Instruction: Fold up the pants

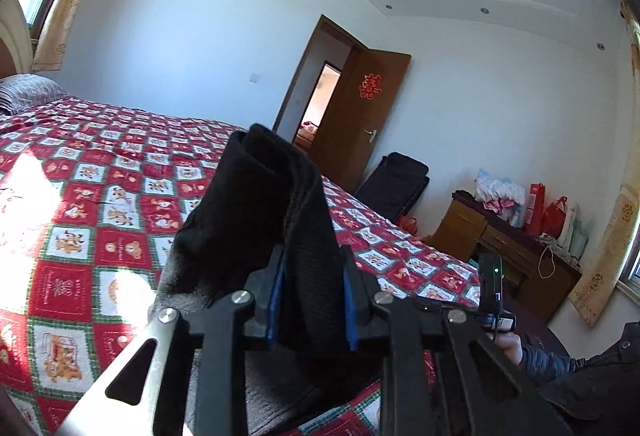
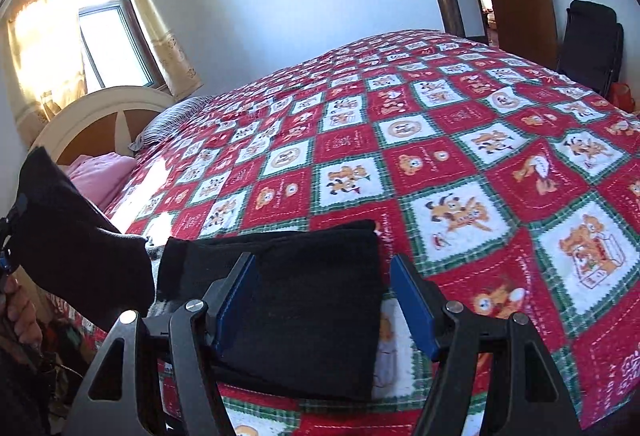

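The black pants [image 2: 304,300] lie partly folded on the red patchwork bedspread [image 2: 460,163] near the bed's front edge. My left gripper [image 1: 312,268] is shut on one end of the pants [image 1: 272,203] and holds that thick folded end lifted above the bed; this lifted end also shows at the left of the right wrist view [image 2: 76,236]. My right gripper [image 2: 324,276] is open, its blue-padded fingers [image 2: 412,300] straddling the folded part that lies flat, just above it.
A striped pillow [image 2: 172,119] and pink bedding [image 2: 100,175] lie near the headboard [image 2: 96,111]. A wooden dresser [image 1: 504,252] with bags stands at the right wall, next to a black folded chair [image 1: 396,179] and an open door [image 1: 360,115].
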Motion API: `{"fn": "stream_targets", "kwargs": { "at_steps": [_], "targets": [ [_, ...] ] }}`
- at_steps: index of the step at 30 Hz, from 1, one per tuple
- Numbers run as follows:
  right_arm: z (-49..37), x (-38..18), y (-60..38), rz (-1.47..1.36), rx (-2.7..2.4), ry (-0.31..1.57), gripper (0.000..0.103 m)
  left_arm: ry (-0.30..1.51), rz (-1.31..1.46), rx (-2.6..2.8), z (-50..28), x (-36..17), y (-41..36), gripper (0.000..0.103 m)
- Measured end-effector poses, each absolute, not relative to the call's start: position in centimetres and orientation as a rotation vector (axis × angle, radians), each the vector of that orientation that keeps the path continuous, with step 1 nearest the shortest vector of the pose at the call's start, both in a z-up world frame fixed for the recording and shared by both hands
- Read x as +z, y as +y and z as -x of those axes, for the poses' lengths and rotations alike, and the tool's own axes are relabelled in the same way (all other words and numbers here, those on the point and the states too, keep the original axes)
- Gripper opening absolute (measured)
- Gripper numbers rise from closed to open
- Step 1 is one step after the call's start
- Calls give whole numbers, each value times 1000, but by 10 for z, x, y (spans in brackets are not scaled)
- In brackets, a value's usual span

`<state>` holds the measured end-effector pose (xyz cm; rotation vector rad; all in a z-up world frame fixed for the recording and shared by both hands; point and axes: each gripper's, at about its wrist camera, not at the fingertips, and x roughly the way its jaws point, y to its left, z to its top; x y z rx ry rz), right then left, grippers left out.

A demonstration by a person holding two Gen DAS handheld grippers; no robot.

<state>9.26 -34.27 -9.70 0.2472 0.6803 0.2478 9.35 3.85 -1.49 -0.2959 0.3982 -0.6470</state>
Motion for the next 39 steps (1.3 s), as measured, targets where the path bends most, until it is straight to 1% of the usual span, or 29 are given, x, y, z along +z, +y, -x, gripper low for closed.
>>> {"fn": "stream_targets", "kwargs": {
  "at_steps": [4, 8, 15, 17, 20, 25, 27, 29, 31, 33, 35, 39],
  "targets": [
    [-93, -100, -352, -244, 236, 687, 70, 436, 254, -709, -103, -14, 0, 25],
    [-94, -101, -364, -264, 213, 682, 70, 507, 197, -767, -116, -26, -44, 25],
    [-102, -106, -379, -330, 196, 688, 70, 696, 59, -820, -131, -84, -121, 25],
    [-104, -109, -379, -354, 215, 695, 70, 721, 2, -805, -130, -98, -134, 25],
    [-105, -112, -376, -376, 250, 702, 70, 729, -40, -808, -123, -105, -144, 29],
    [-107, -117, -373, -410, 295, 725, 70, 642, -47, -824, -99, -86, -129, 46],
    [-107, -116, -369, -421, 320, 730, 70, 584, -53, -788, -89, -78, -116, 63],
    [-106, -115, -363, -419, 350, 737, 70, 544, -58, -731, -81, -75, -98, 70],
    [-106, -113, -353, -403, 379, 747, 70, 520, -76, -653, -85, -76, -85, 74],
    [-111, -115, -340, -382, 390, 780, 70, 527, -81, -554, -90, -82, -70, 84],
    [-118, -120, -327, -391, 411, 823, 70, 550, -75, -465, -103, -90, -59, 87],
    [-128, -129, -307, -376, 423, 890, 70, 595, 12, -387, -115, -104, -30, 87]
  ]
}}
